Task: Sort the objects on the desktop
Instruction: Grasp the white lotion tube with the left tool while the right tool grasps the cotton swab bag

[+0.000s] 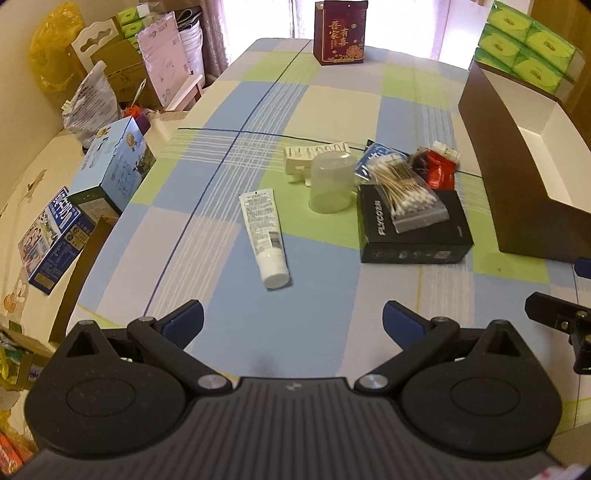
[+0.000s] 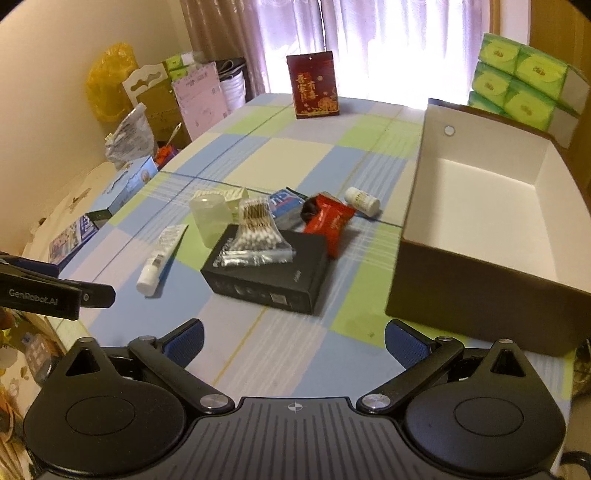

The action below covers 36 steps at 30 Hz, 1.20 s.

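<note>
A white tube point(image 1: 264, 236) point(image 2: 160, 254) lies on the checked tablecloth. Beyond it an upturned translucent cup point(image 1: 330, 182) point(image 2: 210, 219) stands next to a black box point(image 1: 413, 229) point(image 2: 269, 269) with a bag of cotton swabs point(image 1: 404, 192) point(image 2: 255, 236) on top. Behind are a red packet point(image 1: 441, 171) point(image 2: 332, 221), a blue packet point(image 2: 284, 201) and a small white bottle point(image 2: 362, 200). A brown box with a white, empty inside point(image 2: 487, 206) point(image 1: 517, 177) stands on the right. My left gripper point(image 1: 293, 321) and right gripper point(image 2: 293, 341) hover open near the front edge, holding nothing.
A dark red carton point(image 1: 340, 31) point(image 2: 313, 85) stands at the far end of the table. Green tissue packs point(image 2: 524, 81) are stacked behind the brown box. Milk cartons point(image 1: 114, 170) and bags crowd the left side, off the table.
</note>
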Available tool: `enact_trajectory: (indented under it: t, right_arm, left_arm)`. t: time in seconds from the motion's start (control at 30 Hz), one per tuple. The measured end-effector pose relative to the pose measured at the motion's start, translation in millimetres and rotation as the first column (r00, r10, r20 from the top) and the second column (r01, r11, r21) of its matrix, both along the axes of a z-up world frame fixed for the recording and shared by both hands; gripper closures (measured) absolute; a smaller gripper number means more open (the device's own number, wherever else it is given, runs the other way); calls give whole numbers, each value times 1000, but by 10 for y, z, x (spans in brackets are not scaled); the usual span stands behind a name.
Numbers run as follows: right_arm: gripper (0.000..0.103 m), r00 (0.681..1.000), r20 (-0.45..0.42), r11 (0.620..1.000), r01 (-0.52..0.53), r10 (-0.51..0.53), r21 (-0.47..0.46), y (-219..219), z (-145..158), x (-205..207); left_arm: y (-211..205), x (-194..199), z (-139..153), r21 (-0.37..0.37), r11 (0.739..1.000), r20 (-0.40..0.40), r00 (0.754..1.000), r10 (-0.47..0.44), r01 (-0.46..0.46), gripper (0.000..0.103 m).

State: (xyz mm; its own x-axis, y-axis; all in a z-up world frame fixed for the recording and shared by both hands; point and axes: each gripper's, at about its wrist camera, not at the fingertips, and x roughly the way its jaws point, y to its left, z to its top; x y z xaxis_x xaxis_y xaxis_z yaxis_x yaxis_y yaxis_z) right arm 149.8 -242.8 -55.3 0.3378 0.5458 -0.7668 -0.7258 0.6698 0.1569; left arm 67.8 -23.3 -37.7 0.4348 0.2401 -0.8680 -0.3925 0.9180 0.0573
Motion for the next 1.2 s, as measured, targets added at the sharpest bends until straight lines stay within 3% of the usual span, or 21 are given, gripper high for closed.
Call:
enact_trajectory:
  t: [0.23, 0.4, 0.63, 0.77, 0.83, 0.97, 1.2]
  right_arm:
    - [2, 999, -19, 999, 42, -42, -1, 296, -114, 86]
    - [2, 998, -20, 998, 58, -58, -9, 512, -199, 135]
    - [2, 997, -1, 997, 79, -79, -22, 795, -287, 232]
    - [2, 996, 6, 996, 91, -91, -23, 920, -313, 299]
    - [3, 996, 11, 995, 93, -93, -27, 985, -324, 324]
    - [16, 997, 20, 996, 81, -81, -34, 1117, -364, 372]
    - [32, 997, 61, 997, 59, -56, -57, 1377, -451, 505]
  left_arm:
    - [404, 231, -228, -35, 999, -18, 1000, -13, 12, 12]
    - [627, 446, -429, -49, 997, -31, 998, -54, 52, 31]
    - [832, 759, -712, -87, 990, -46, 992, -114, 110, 41]
    - [935, 884, -869, -111, 985, -70, 988, -138, 130, 53]
    - [985, 908, -930, -119, 983, -78, 985, -153, 144, 54]
    - [1098, 933, -1026, -151, 975, -85, 981, -176, 162, 61]
    - [1251, 940, -1045, -93, 971, -59, 973, -224, 218, 70]
